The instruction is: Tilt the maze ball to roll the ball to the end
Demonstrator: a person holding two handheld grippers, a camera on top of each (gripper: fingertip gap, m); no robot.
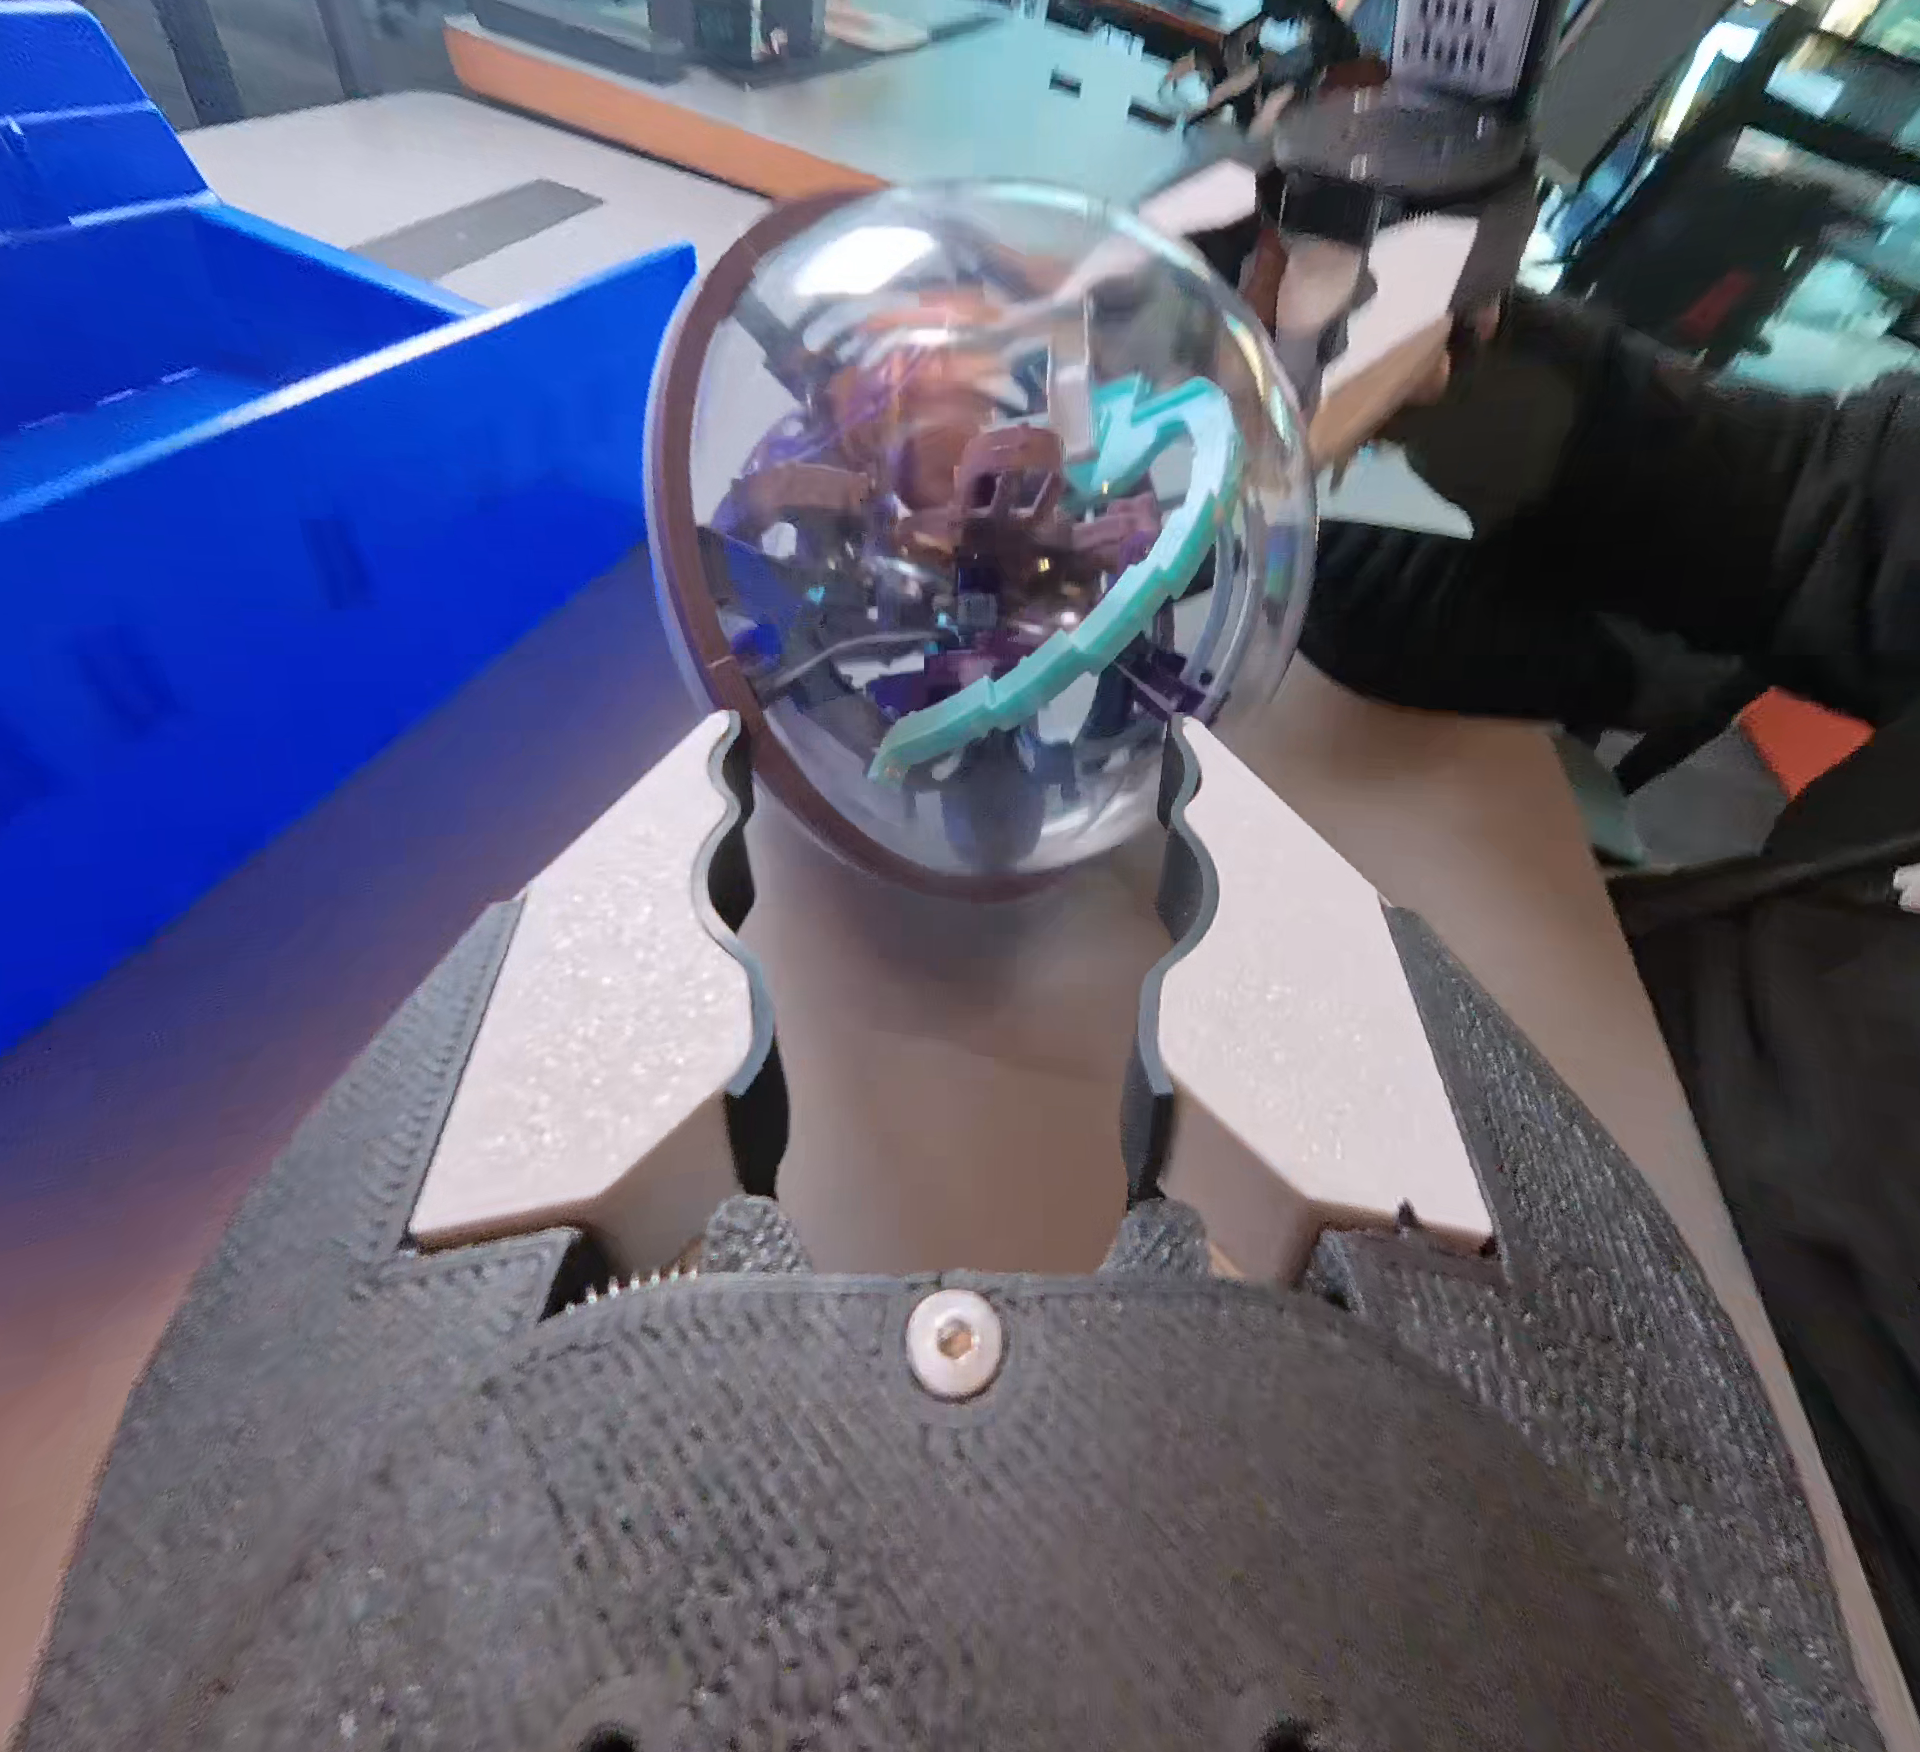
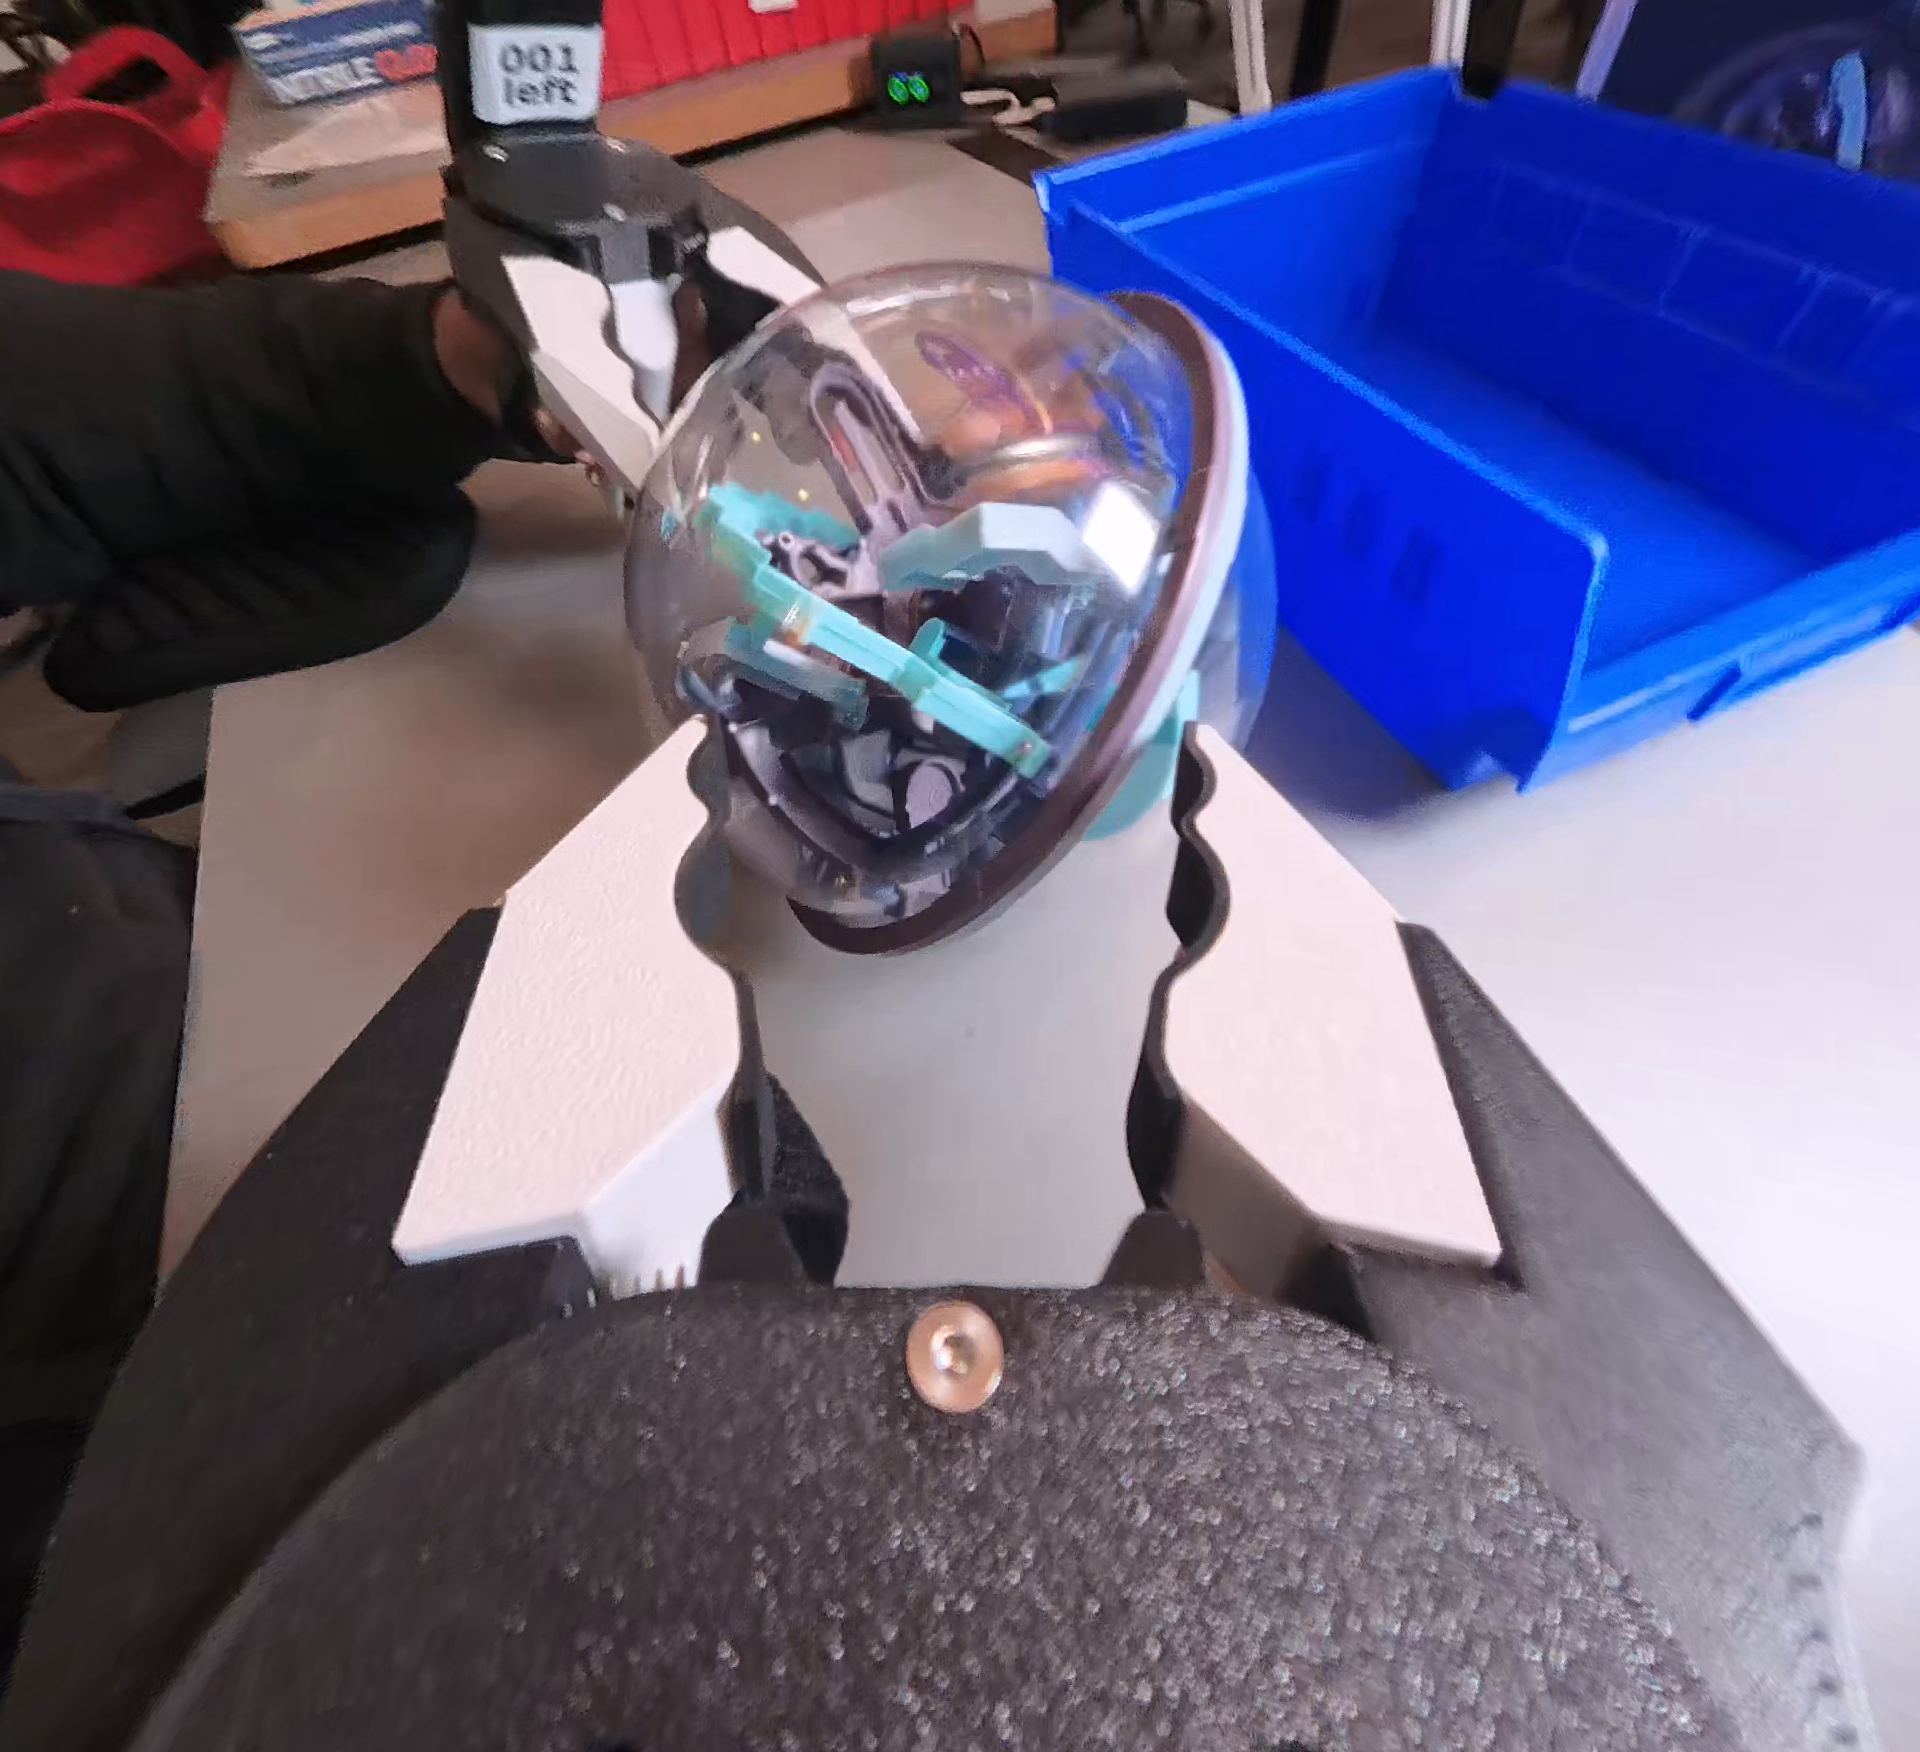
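The maze ball (image 1: 977, 518) is a clear sphere with a dark equator ring and teal and purple tracks inside. It hangs tilted above the table, held from two sides. My left gripper (image 1: 951, 736) has its fingertips pressed on the ball's lower sides. My right gripper (image 2: 945, 757) does the same from the opposite side of the maze ball (image 2: 935, 580). The right gripper also shows behind the ball in the left wrist view (image 1: 1320, 320), and the left gripper shows in the right wrist view (image 2: 644, 352). I cannot make out the small ball inside.
A blue plastic bin (image 1: 312, 507) stands on the table (image 2: 1558, 1027) close beside the ball; it is on the right in the right wrist view (image 2: 1558, 352). A person's dark sleeve (image 1: 1610, 507) lies along the table edge. Desks and a red box stand behind.
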